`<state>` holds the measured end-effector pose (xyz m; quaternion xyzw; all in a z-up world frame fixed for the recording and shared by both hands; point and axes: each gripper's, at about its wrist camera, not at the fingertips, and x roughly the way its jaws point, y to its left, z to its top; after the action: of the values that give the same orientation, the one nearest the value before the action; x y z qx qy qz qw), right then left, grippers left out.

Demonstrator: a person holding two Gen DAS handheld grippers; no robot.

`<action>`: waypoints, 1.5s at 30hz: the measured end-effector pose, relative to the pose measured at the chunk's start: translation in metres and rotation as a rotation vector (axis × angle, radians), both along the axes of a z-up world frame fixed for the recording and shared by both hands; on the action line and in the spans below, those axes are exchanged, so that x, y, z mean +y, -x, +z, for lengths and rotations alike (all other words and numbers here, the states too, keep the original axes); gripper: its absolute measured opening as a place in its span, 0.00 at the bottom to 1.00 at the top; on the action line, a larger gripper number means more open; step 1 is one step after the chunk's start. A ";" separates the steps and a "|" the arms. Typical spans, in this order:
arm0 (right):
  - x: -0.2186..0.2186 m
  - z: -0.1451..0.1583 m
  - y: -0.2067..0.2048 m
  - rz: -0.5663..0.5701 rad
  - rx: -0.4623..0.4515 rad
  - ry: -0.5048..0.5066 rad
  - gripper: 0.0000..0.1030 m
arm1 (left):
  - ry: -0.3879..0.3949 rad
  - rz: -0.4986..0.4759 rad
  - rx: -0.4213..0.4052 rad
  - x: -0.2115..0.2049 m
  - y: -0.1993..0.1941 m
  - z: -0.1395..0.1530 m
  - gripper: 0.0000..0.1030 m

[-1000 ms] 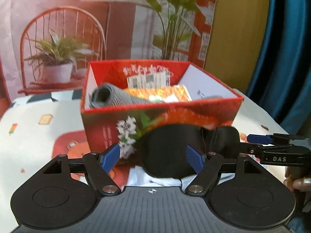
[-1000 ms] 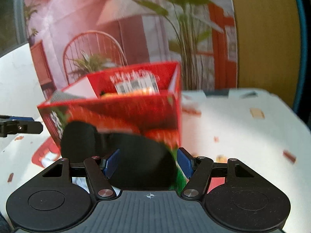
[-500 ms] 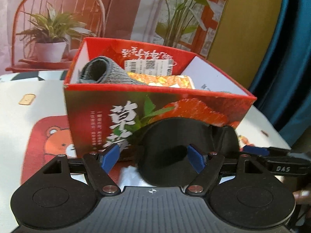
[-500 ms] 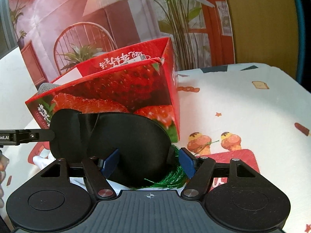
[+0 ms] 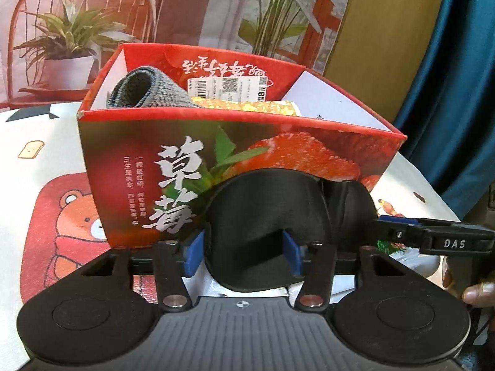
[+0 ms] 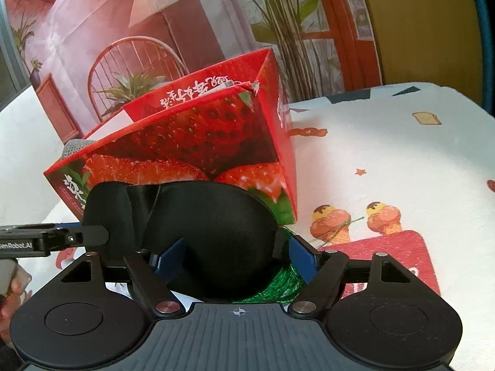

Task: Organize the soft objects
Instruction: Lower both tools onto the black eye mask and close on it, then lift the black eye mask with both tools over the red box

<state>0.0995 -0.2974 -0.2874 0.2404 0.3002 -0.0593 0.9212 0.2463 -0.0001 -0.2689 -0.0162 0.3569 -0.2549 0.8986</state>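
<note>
1. You are holding the black sleep mask [image 5: 256,216] stretched between your two grippers, low in front of the red strawberry box [image 5: 235,167].
2. Your left gripper [image 5: 243,255] is keeping its blue pads [image 5: 194,255] on either side of one eyecup; the jaws are standing fairly wide, with the mask filling the gap, and I cannot tell whether they are truly pinching it.
3. Your right gripper [image 6: 230,255] is doing the same at the other eyecup [image 6: 213,232] (jaws wide, fabric bulging between the pads, grip uncertain).
4. In the left wrist view, the right gripper's finger [image 5: 433,238] is reaching in from the right and touching the mask's far end.
5. In the right wrist view, the left gripper's finger [image 6: 55,236] is coming in from the left at the mask's edge.
6. The box is sitting on the printed tablecloth [image 6: 402,160], just behind the mask.
7. A rolled grey knit cloth [image 5: 145,89] and a yellow packet [image 5: 247,106] are lying inside the box.
8. Green tinsel-like string [image 6: 278,284] is lying under the mask, near the right gripper's right pad.
</note>
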 end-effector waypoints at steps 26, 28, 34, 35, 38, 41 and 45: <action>0.012 0.041 0.015 0.032 -0.065 0.014 0.24 | -0.044 0.066 -0.085 0.010 0.044 0.015 0.18; 0.013 0.044 0.021 0.035 -0.076 0.001 0.18 | -0.043 0.068 -0.104 0.010 0.053 0.018 0.17; 0.030 0.049 0.036 0.066 -0.098 -0.004 0.13 | -0.054 0.061 -0.129 0.008 0.078 0.021 0.15; 0.035 0.049 0.038 0.075 -0.100 0.001 0.12 | -0.056 0.063 -0.125 0.009 0.081 0.019 0.15; 0.048 0.050 0.043 0.099 -0.103 0.038 0.11 | -0.055 0.073 -0.111 0.012 0.088 0.014 0.14; 0.058 0.050 0.048 0.107 -0.110 0.070 0.11 | -0.052 0.080 -0.096 0.015 0.096 0.009 0.13; 0.073 0.048 0.057 0.128 -0.109 0.126 0.10 | -0.063 0.072 -0.085 0.013 0.103 0.005 0.13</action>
<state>0.0429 -0.2246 -0.2390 0.1654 0.2599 -0.0061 0.9513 0.1437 0.0133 -0.2642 0.0100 0.3256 -0.2113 0.9215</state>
